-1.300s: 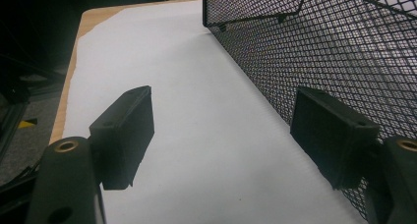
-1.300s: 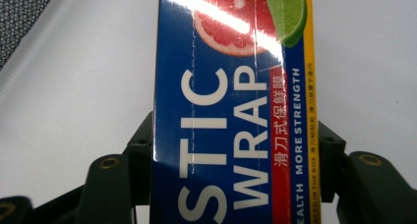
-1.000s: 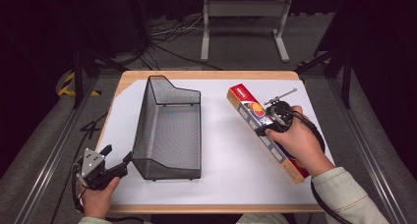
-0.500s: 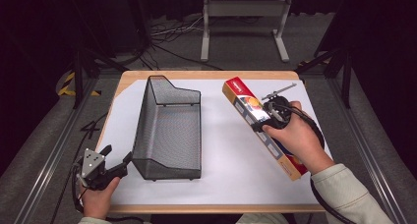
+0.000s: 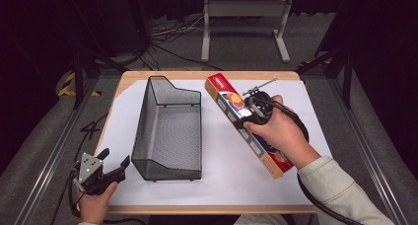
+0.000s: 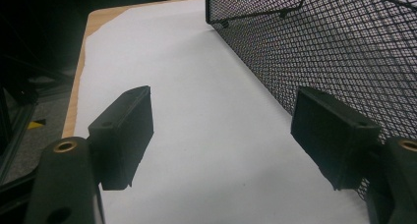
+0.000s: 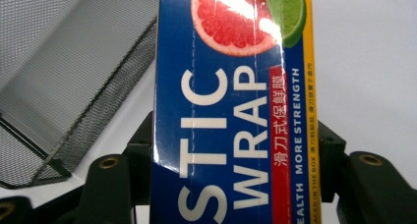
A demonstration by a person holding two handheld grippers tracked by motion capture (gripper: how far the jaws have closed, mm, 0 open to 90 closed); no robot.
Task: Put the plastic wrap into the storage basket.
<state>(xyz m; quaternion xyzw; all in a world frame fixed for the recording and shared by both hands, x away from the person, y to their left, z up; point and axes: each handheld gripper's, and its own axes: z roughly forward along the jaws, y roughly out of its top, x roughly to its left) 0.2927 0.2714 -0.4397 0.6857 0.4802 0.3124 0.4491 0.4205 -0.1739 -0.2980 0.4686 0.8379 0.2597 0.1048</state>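
A long plastic-wrap box (image 5: pixel 231 106), blue with red and yellow edges and citrus pictures, hangs above the white table cover (image 5: pixel 217 161) at the right. My right gripper (image 5: pixel 249 117) is shut on its sides near the middle; in the right gripper view the box (image 7: pixel 231 111) sits between both jaws. A black wire-mesh basket (image 5: pixel 170 129) stands left of centre, open side up. My left gripper (image 5: pixel 112 167) rests at the table's front left corner, open, just left of the basket wall (image 6: pixel 334 47), with bare cover between its jaws.
The wooden table edge (image 5: pixel 207 208) runs along the front. A metal stand (image 5: pixel 244 18) and cables lie on the dark floor behind the table. Rails run along both sides of the table.
My right gripper has carried the box up and to the left, closer to the basket. The left gripper has stayed where it was.
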